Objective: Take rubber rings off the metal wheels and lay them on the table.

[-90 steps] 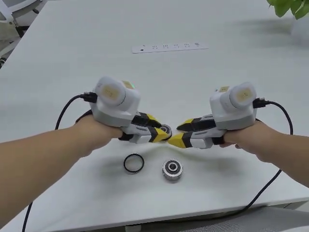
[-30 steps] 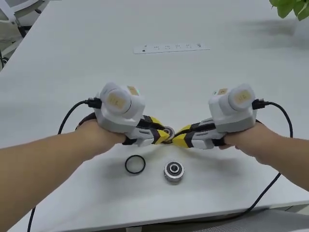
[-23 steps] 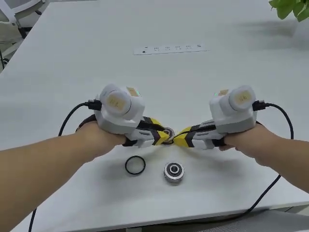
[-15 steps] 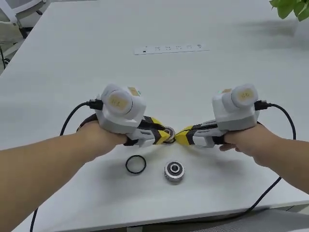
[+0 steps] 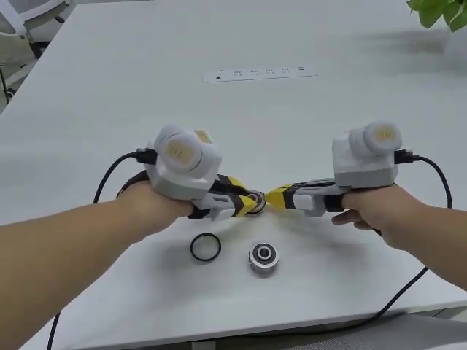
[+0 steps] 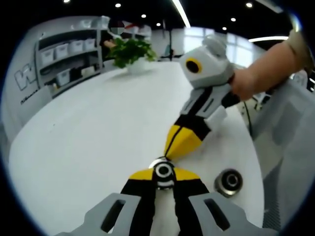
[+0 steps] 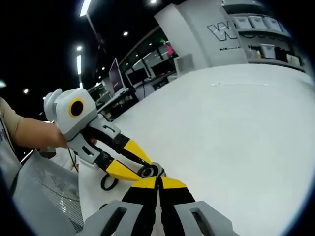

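My left gripper (image 5: 246, 203) is shut on a small metal wheel (image 5: 255, 201) and holds it above the table. In the left gripper view the wheel (image 6: 163, 172) sits between my yellow jaw tips. My right gripper (image 5: 271, 197) comes in from the right with its tips shut at the wheel's rim, pinching the rubber ring there. The right gripper view has the wheel (image 7: 150, 170) just beyond my shut right gripper (image 7: 157, 183). A loose black rubber ring (image 5: 205, 247) and a bare metal wheel (image 5: 263, 256) lie on the table below.
A white power strip (image 5: 259, 73) lies across the far part of the white table (image 5: 109, 87). Green plant leaves (image 5: 438, 11) show at the far right corner. Black cables trail from both grippers toward the table's near edge.
The right gripper, open three seconds ago, has shut at the wheel's rim. Over the last second its body has shifted right and levelled out, while the left gripper stays put.
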Available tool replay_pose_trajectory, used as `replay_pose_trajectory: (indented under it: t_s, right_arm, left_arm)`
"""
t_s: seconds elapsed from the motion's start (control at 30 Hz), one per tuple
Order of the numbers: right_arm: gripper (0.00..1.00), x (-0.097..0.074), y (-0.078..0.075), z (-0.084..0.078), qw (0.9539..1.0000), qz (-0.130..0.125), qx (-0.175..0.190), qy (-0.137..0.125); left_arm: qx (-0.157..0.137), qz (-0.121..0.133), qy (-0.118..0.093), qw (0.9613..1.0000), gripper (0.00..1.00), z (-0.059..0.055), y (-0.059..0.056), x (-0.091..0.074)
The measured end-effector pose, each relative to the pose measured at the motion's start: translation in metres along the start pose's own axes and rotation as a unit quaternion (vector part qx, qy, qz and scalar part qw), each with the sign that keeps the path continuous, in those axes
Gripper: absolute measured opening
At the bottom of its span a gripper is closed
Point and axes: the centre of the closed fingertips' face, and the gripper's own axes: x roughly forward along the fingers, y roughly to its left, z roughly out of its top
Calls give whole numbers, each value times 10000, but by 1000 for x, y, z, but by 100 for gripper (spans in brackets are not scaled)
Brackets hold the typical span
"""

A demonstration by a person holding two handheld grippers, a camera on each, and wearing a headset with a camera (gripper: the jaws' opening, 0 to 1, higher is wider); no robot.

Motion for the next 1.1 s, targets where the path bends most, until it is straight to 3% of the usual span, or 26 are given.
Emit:
replay_pose_trajectory:
  t_s: [0.2, 0.93, 1.1]
  right_arm:
    - [0, 0, 1, 1, 9999, 33, 128, -31]
    - [0, 4, 18, 4, 9994, 341, -37, -18]
    - [0, 3, 29, 11, 9982, 591, 2, -121]
  left_arm:
    - [8, 1, 16, 10000, 13, -1, 0, 0]
    - [78, 18, 60, 10000, 13, -2, 3, 1]
    - [69, 37, 13, 10000, 13, -3, 3, 2]
